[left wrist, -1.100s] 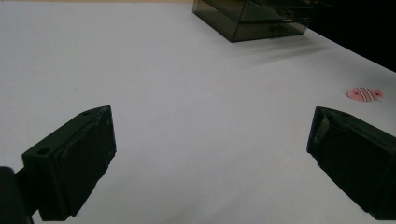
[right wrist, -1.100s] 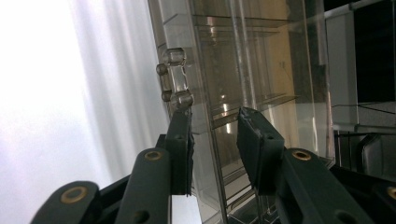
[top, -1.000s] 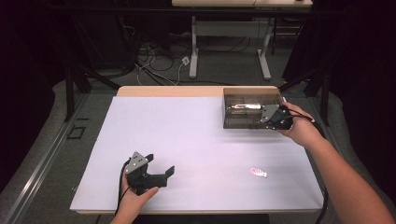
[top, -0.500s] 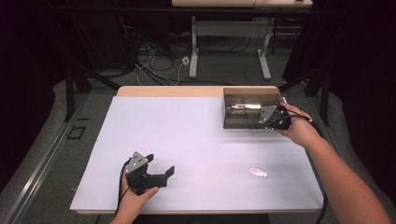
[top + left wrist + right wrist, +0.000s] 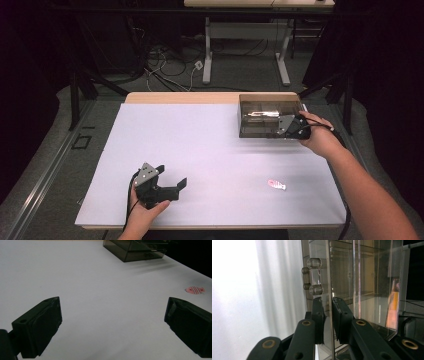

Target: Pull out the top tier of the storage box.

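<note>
Right gripper view: the right hand-held gripper [image 5: 327, 302] has just been closing and now pinches a clear panel of the smoky plastic box [image 5: 265, 119]. Well away from the box, the left hand-held gripper [image 5: 171, 176] rests spread wide on the desk [image 5: 200, 150].

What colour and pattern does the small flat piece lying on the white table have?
The small flat piece is pink with dark stripes and cross marks, best seen in the left gripper view.

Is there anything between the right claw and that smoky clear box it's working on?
Nothing visible. The right claw is already at the clear box, its jaws having just been closing with a thin clear panel between them.
</note>
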